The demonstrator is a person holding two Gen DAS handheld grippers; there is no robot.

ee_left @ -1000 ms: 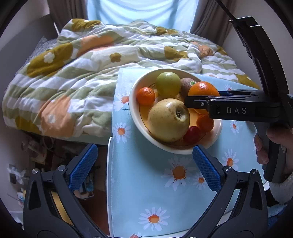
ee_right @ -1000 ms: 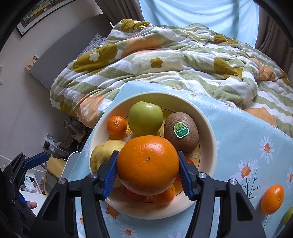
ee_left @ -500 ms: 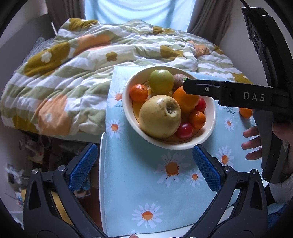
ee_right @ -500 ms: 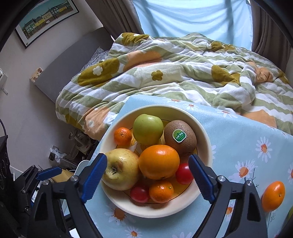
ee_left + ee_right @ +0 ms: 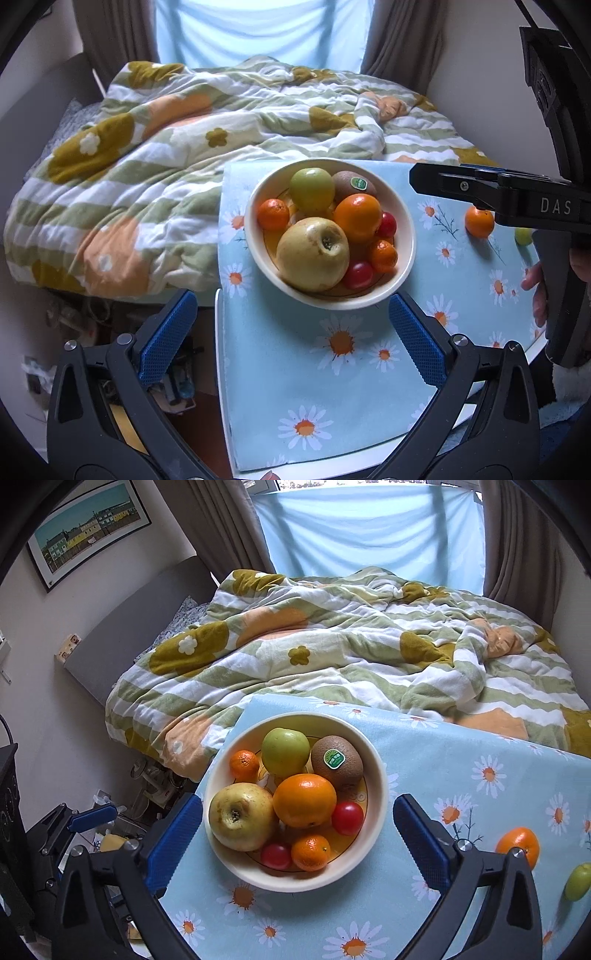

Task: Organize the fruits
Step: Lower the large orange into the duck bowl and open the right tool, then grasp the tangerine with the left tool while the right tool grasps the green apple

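Beyond the desk (image 5: 461,746) lies a bed with a rumpled floral quilt (image 5: 332,653); the desk itself carries a daisy-print cloth and the cream bowl (image 5: 376,771) of fruit. Your right hand-held gripper (image 5: 297,836) hangs above the bowl with both jaws spread wide and nothing between them. Your left hand-held gripper (image 5: 291,336) is likewise spread and empty, near the desk's left front edge. Two fruits remain outside the bowl: a loose mandarin (image 5: 517,843) and a green fruit (image 5: 578,880), both on the cloth to the right of the right hand-held gripper, with the green fruit further out. Judge the right hand the nearer one. Both fruits are round, so no long axis constrains your approach; swing rightward and descend.
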